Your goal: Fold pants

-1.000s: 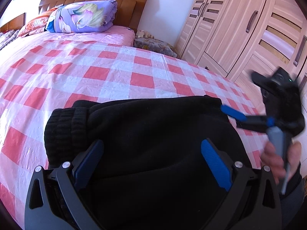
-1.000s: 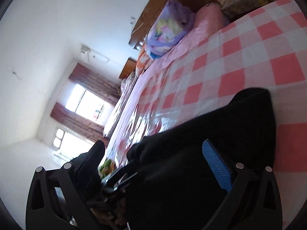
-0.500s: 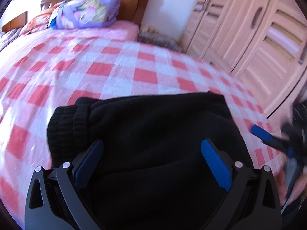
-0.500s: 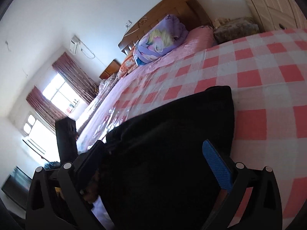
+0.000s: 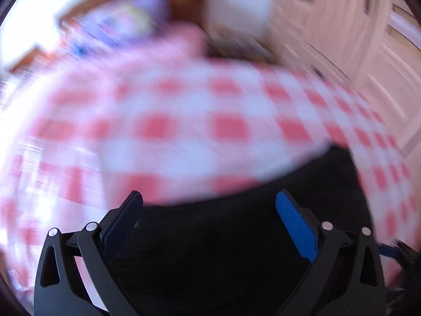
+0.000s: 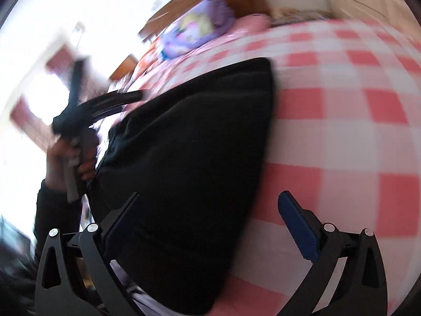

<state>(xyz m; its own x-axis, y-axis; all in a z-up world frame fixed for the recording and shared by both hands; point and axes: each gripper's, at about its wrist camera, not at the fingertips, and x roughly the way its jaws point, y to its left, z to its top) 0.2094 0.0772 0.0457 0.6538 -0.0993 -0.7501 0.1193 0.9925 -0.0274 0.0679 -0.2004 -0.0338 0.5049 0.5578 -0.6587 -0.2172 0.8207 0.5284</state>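
Note:
Black pants (image 6: 189,158) lie folded in a thick bundle on the red-and-white checked bedsheet (image 6: 342,137). In the blurred left wrist view the pants (image 5: 250,231) fill the lower middle and right. My left gripper (image 5: 209,222) hovers above their near edge, open, nothing between its blue pads. My right gripper (image 6: 209,223) is open too, over the bundle's right edge, holding nothing. The right wrist view also catches the left gripper (image 6: 131,96) at the far left, held in a hand (image 6: 68,158) above the bed.
A purple floral quilt (image 6: 197,29) rests against the wooden headboard (image 6: 200,2) at the far end of the bed. Light wooden wardrobe doors (image 5: 355,34) stand along the right. A bright window is at the left of the right wrist view.
Both cameras swing fast and blur. The left gripper has shifted left, so the pants sit lower right in its view. The right gripper has turned toward the bed. Both stay open.

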